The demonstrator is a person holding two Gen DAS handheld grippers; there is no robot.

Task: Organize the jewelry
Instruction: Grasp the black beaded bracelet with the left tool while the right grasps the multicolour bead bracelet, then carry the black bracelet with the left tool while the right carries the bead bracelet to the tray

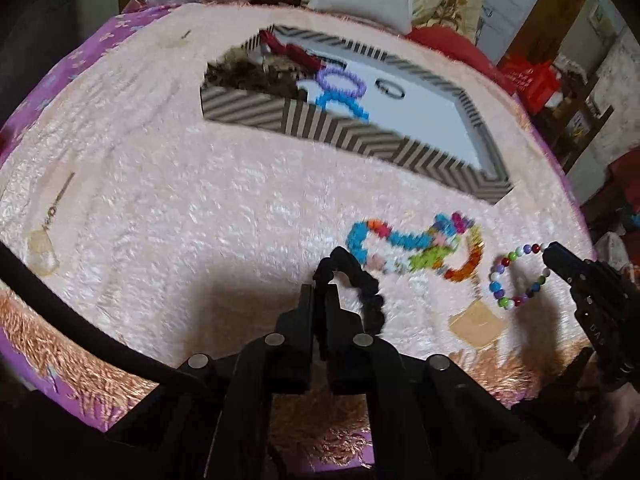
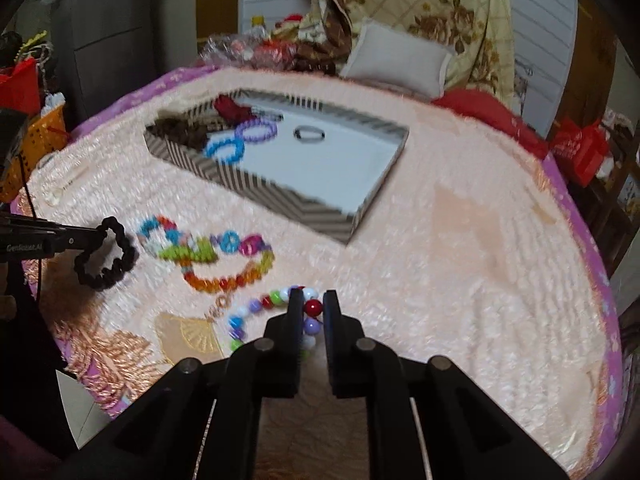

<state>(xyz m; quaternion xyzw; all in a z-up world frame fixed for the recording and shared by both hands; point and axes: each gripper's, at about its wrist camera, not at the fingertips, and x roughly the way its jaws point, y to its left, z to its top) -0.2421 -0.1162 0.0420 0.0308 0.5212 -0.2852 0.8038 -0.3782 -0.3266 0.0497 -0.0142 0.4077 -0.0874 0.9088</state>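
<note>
Scrunchie, the black one, is clamped in my left gripper, sitting on the fuzzy pink blanket. My right gripper is pinching the multicolor bead bracelet. Colorful bead pile lies between them, and the striped box with rings inside sits around 12 o'clock.

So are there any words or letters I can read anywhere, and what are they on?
"DAS" in pale letters on the side of the right gripper, seen from the left wrist camera.
White lettering on the arm of the left gripper, seen from the right wrist camera: too blurred to read.
The striped box shows no words.
</note>
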